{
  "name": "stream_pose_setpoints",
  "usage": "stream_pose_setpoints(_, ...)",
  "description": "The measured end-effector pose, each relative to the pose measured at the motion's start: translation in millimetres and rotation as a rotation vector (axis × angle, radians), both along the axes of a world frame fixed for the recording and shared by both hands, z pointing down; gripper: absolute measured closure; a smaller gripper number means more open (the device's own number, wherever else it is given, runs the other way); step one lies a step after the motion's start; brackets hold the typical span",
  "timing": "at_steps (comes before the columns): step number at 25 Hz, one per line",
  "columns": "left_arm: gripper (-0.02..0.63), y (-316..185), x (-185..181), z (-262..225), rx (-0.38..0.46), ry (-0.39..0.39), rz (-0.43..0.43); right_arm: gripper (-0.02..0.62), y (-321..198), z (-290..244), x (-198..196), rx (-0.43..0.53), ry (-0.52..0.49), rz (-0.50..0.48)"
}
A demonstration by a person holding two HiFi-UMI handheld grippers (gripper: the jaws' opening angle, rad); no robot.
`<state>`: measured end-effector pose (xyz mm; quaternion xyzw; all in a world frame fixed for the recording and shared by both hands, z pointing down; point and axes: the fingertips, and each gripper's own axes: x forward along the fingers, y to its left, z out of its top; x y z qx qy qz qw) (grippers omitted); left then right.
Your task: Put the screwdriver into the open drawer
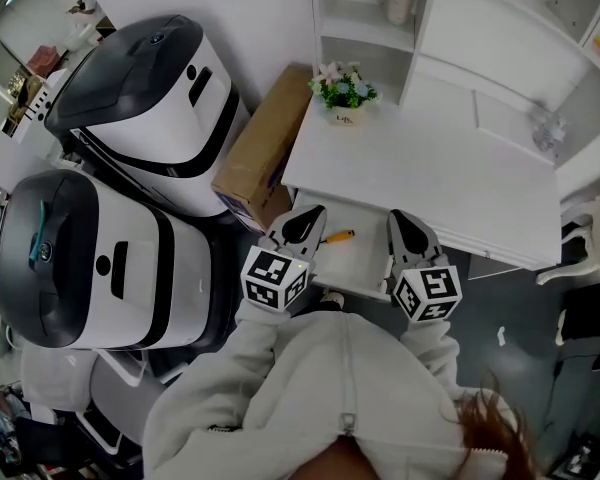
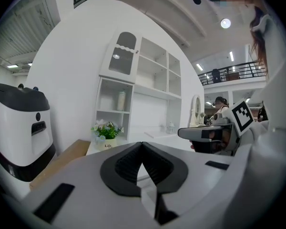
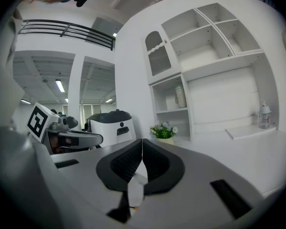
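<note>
The screwdriver point(image 1: 338, 236), with an orange handle, lies inside the open white drawer point(image 1: 365, 266) under the desk's front edge. My left gripper point(image 1: 305, 220) hovers over the drawer's left end, just left of the screwdriver, and its jaws are shut with nothing between them. To the right of the screwdriver, my right gripper point(image 1: 405, 226) hangs over the drawer, also shut and empty. In the left gripper view the black pads point(image 2: 142, 144) meet at the tips. The right gripper view shows its pads point(image 3: 142, 141) meeting the same way. Both grippers point toward the desk and shelves.
A white desk point(image 1: 430, 168) carries a small flower pot point(image 1: 345, 93), and a white shelf unit point(image 1: 380, 18) stands behind it. A cardboard box point(image 1: 265, 148) leans at the desk's left. Two large white-and-black machines point(image 1: 150, 88) point(image 1: 80, 258) stand further left.
</note>
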<state>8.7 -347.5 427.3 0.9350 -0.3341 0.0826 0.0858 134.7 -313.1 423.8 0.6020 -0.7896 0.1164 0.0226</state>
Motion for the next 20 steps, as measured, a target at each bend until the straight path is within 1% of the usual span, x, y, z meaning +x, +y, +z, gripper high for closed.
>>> stream_pose_setpoints(3, 0.591, 1, 1, 3, 0.005, -0.007, -0.007, 0.563, 5, 4, 5, -0.011, -0.004, 0.013)
stream_pose_setpoints(12, 0.591, -1, 4, 7, -0.002, -0.002, 0.009, 0.563, 10, 9, 15, -0.022, -0.001, 0.052)
stream_pose_setpoints(20, 0.591, -3, 7, 13, -0.013, -0.002, 0.023, 0.563, 10, 14, 18, -0.034, 0.010, 0.065)
